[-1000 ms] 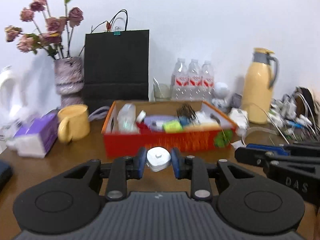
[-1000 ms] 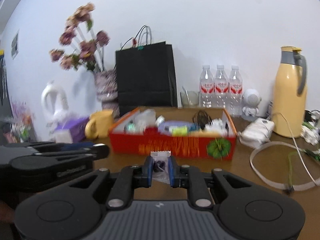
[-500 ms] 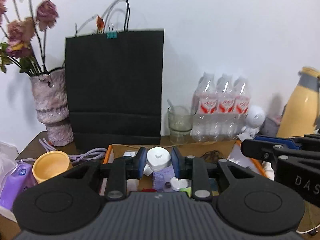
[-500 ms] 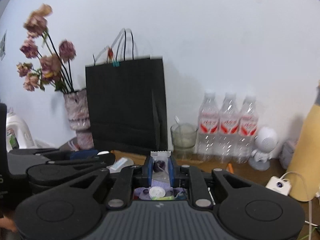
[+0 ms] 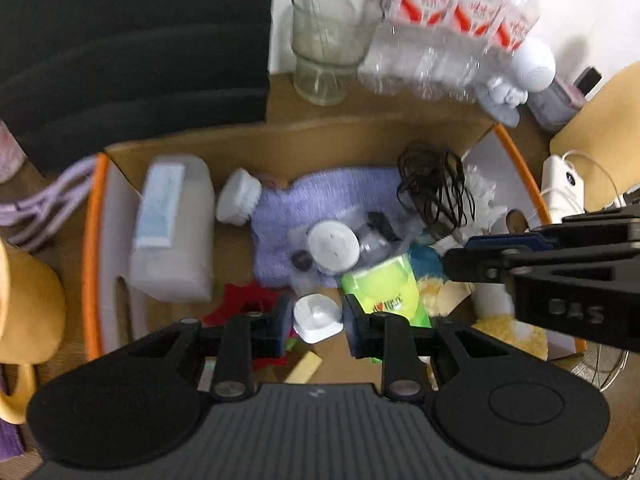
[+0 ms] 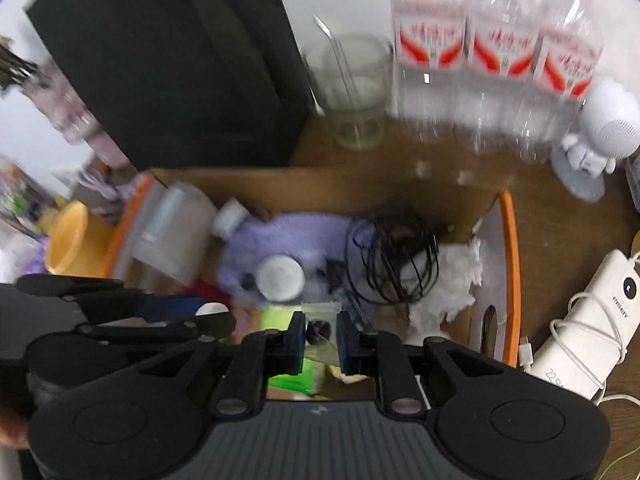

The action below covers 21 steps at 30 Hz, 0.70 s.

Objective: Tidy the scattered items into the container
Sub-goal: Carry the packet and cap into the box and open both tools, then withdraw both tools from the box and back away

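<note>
Orange-rimmed cardboard box (image 5: 93, 240), already crowded. Above it, left gripper (image 5: 316, 318) pinches a small white plastic cap (image 5: 317, 317) by its sides: rigid, light, probably slippery. Right gripper (image 6: 319, 334) nips a limp clear zip bag (image 6: 320, 330); best held near its seal.

The box (image 5: 90, 240) has an orange rim and plain brown cardboard walls, inside lie a lilac cloth (image 5: 320, 196), a lime-green packet (image 5: 384, 292), a red scrap (image 5: 244, 300) and a black cord tangle (image 5: 436, 184), the bottles (image 6: 496, 44) bear red-and-white labels, and the mug (image 6: 68, 240) is yellow.
</note>
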### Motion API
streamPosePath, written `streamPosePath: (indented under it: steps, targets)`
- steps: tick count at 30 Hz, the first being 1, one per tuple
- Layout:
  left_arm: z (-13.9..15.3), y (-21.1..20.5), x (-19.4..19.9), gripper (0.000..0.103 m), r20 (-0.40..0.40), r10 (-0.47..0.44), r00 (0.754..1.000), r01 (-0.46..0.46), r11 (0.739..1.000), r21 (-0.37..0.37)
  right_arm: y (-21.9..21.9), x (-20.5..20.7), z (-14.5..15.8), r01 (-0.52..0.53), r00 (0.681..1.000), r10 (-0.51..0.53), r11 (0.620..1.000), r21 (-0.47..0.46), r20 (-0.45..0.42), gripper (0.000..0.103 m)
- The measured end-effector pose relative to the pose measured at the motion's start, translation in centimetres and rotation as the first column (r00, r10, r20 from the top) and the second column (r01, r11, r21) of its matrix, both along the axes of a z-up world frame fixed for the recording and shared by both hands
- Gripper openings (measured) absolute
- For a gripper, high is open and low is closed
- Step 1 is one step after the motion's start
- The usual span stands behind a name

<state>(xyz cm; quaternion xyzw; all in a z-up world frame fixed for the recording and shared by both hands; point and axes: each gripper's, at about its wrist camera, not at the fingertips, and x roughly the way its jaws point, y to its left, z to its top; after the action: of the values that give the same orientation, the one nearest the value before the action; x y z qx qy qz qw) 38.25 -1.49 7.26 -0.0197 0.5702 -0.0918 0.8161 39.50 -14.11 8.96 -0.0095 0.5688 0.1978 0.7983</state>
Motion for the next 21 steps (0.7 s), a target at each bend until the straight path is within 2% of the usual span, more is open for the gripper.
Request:
streamPosePath:
  steps: [4, 9, 11, 13, 14, 16, 18, 19, 21]
  targets:
    - [-1.5, -1.6, -0.1, 0.028, -0.06, -0.052, 0.997, 0.055, 0.998, 0.038, 0.5, 0.5, -2.4, -0.03, 0.997, 0.025, 0.997, -0.076, -0.073, 0.015]
    - [-2.4, -1.7, -0.2, 0.029, -0.079, -0.004, 0.997, 0.008, 0.999, 0.044, 0.3, 0.0, -4.8, -0.04, 0.992, 0.027, 0.994, -0.106, -0.126, 0.018]
    - [-2.1, -1.4, -0.4, 0.037, -0.073, 0.01, 0.997, -0.008, 0.999, 0.033, -0.1, 0.0, -4.9, -0.019, 0.99, 0.004, 0.995, -0.102, -0.143, 0.026]
    - [-1.4, -1.0, -0.9, 0.052, -0.054, 0.023, 0.998, -0.021, 0.999, 0.045, -0.8, -0.1, -4.2, 0.009, 0.989, -0.023, 0.996, -0.093, -0.147, 0.034]
    - [-0.9, -0.7, -1.0, 0.055, -0.054, 0.04, 0.998, -0.037, 0.998, 0.051, -1.2, -0.2, -3.6, 0.021, 0.988, -0.033, 0.996, -0.081, -0.149, 0.038]
    - [0.3, 0.0, -1.4, 0.068, -0.057, 0.07, 0.996, -0.067, 0.996, 0.063, -1.9, -0.4, -2.1, 0.049, 0.987, -0.055, 0.998, -0.046, -0.152, 0.05]
    - [1.9, 0.5, -1.9, 0.079, -0.026, 0.106, 0.994, -0.103, 0.989, 0.102, -2.1, -1.0, -0.1, 0.064, 0.99, -0.071, 0.996, -0.059, -0.124, 0.072]
    - [2.8, 0.7, -2.1, 0.084, -0.001, 0.129, 0.992, -0.128, 0.983, 0.129, -2.1, -1.4, 1.0, 0.071, 0.992, -0.078, 0.994, -0.081, -0.097, 0.076]
    - [4.6, 1.1, -2.8, 0.088, 0.036, 0.16, 0.986, -0.164, 0.975, 0.153, -2.2, -2.2, 3.2, 0.074, 0.996, -0.079, 0.993, -0.097, -0.051, 0.078]
